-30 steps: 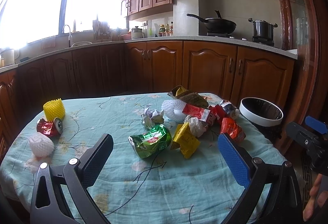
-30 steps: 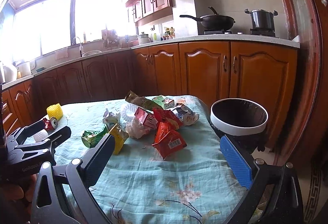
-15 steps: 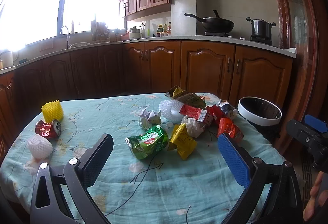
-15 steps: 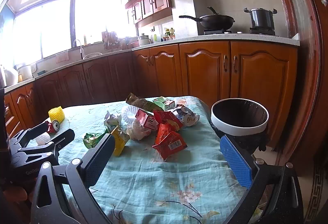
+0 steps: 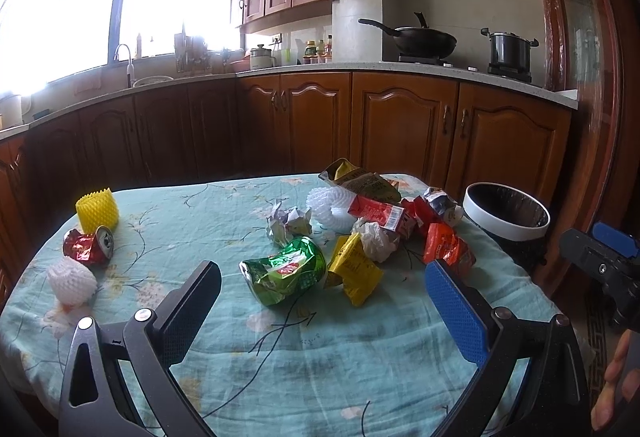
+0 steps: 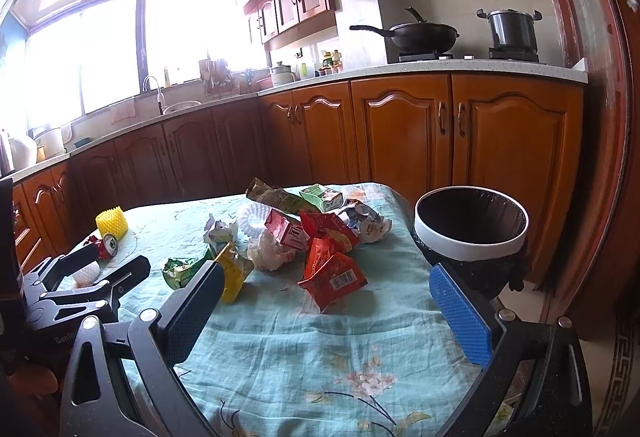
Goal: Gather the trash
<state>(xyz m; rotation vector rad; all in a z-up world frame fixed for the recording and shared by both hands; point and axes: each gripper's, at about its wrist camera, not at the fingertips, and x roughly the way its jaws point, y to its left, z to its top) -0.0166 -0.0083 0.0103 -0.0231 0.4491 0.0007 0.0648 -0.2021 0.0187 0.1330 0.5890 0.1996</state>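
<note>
The light crushed green foil can (image 5: 285,268) could skid across the loose teal floral tablecloth (image 5: 360,357) if nudged, and the black-lined white-rimmed bin (image 6: 470,237) stands off the table at two o'clock. The left gripper (image 5: 320,301) and right gripper (image 6: 328,301) both hang wide apart, empty, touching nothing; trash lies piled at twelve o'clock.

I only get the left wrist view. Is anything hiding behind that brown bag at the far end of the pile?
Observer: Yes, a small green carton lies just behind the brown bag.
Operator: Is the bin full?
Observer: The right view looks deeper into the bin; only dark liner shows.
Operator: How do my fingers look from outside?
Observer: The left gripper is open, and the white foam ball shows through its gap.
</note>
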